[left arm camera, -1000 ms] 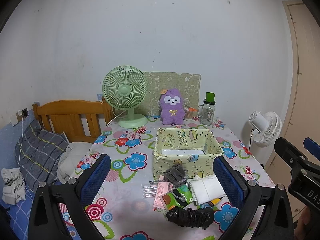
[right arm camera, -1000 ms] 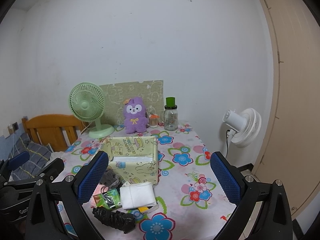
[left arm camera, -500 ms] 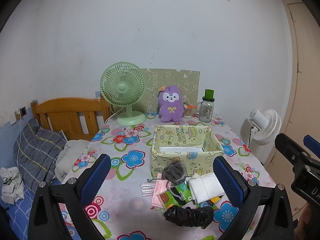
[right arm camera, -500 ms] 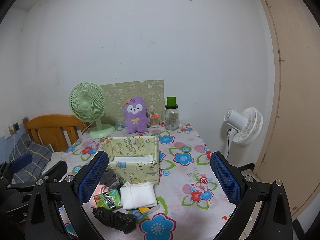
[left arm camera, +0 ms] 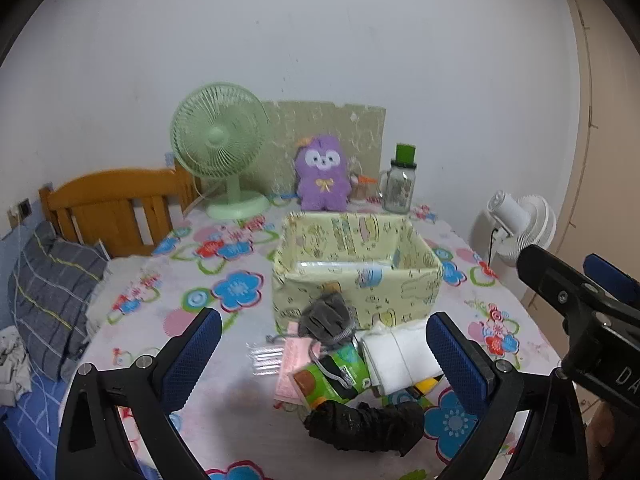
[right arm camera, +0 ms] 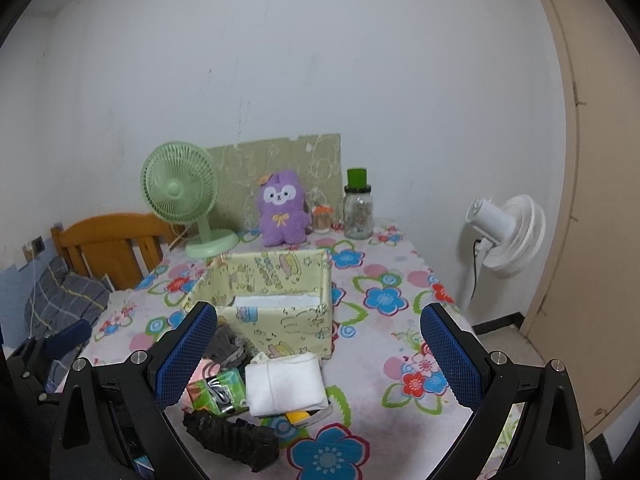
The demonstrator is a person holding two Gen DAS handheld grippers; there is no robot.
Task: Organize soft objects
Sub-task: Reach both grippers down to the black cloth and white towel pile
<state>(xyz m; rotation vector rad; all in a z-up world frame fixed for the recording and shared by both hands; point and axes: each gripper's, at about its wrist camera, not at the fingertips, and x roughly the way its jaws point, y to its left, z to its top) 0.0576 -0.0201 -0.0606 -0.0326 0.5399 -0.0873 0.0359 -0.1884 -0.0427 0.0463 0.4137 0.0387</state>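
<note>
Claws first: the left claw [left arm camera: 320, 356] is wide open and holds nothing, and the right claw [right arm camera: 318, 350] is wide open and empty too. Both hang above the near edge of the surface [right arm camera: 384, 280], which has a flowery cloth on it.

The soft things lie in a little heap just in front of the yellow box [left arm camera: 356, 268]. A grey cloth [left arm camera: 328, 318] touches the box's front wall. A white folded cloth [right arm camera: 284, 382] sits beside a green packet [right arm camera: 218, 390]. A black cloth [right arm camera: 232, 436] lies nearest, at the front of the heap.

The job looks barely started, since the heap is not in the box yet. A good way is to pick one soft thing at a time. The claw should come straight down over the middle of the cloth, close on a thick fold, lift it clear, then let go inside the box. The packet and cord should be left alone.
</note>
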